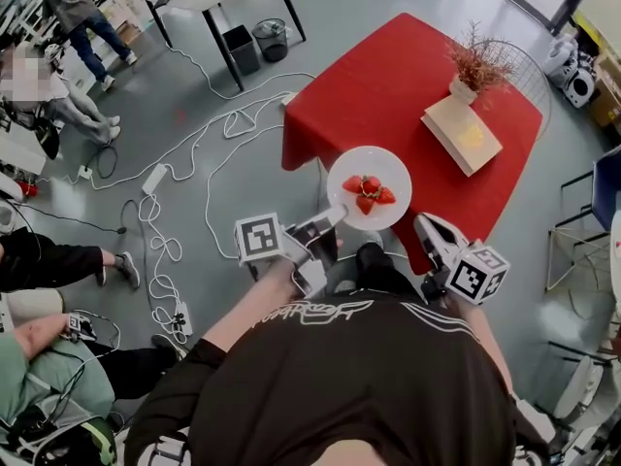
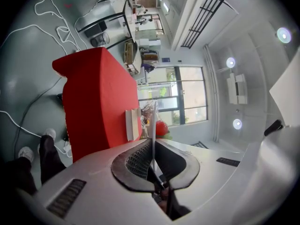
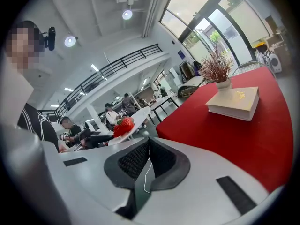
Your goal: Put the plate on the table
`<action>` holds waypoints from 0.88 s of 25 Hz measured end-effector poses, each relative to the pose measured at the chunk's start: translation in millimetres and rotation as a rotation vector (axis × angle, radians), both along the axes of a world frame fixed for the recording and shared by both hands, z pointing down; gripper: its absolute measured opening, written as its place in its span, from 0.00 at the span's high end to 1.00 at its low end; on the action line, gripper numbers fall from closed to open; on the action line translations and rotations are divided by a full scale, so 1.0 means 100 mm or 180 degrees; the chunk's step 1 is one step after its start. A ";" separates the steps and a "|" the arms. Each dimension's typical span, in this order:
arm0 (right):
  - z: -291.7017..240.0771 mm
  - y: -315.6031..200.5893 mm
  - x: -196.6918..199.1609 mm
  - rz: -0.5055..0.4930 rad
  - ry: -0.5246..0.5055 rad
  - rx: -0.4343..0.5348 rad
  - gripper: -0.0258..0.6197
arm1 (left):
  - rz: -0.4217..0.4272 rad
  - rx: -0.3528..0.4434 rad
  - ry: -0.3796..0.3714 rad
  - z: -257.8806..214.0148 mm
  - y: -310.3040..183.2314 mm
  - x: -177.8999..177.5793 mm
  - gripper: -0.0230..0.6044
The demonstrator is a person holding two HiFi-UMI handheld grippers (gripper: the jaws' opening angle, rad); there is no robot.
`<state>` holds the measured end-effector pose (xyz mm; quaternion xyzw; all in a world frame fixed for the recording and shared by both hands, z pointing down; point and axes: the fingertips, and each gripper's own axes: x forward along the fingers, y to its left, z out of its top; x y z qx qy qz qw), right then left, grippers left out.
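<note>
A white plate (image 1: 370, 184) carrying red strawberries (image 1: 368, 192) hangs in the air over the near edge of the red-clothed table (image 1: 388, 85). My left gripper (image 1: 333, 217) is shut on the plate's left rim. In the left gripper view the plate (image 2: 153, 121) runs edge-on between the pads of the left gripper (image 2: 153, 146), with a strawberry (image 2: 162, 128) beyond. My right gripper (image 1: 425, 227) hovers just right of the plate, shut and holding nothing. In the right gripper view its closed jaws (image 3: 147, 142) point past the plate (image 3: 133, 121) and strawberries (image 3: 123, 125) at the left.
A cream book (image 1: 462, 134) and a white vase of dried twigs (image 1: 473, 66) stand on the table's far right part. White cables (image 1: 165, 212) trail over the floor at the left, near seated people. A blue chair (image 1: 594, 207) stands at the right.
</note>
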<state>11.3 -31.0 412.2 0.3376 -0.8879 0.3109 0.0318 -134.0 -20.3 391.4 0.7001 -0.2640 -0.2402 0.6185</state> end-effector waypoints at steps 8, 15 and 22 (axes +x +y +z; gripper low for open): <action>0.08 -0.37 0.10 0.0010 -0.0100 -0.0063 0.95 | 0.0045 -0.0052 -0.0060 -0.01 -0.40 0.16 0.93; 0.30 -0.87 0.26 -0.0026 -0.0097 -0.0173 0.95 | -0.0026 -0.0202 -0.0046 0.13 -0.93 0.29 0.93; 0.40 -1.36 0.44 0.0021 -0.0104 -0.0252 0.95 | -0.0057 -0.0235 -0.0034 0.17 -1.52 0.46 0.93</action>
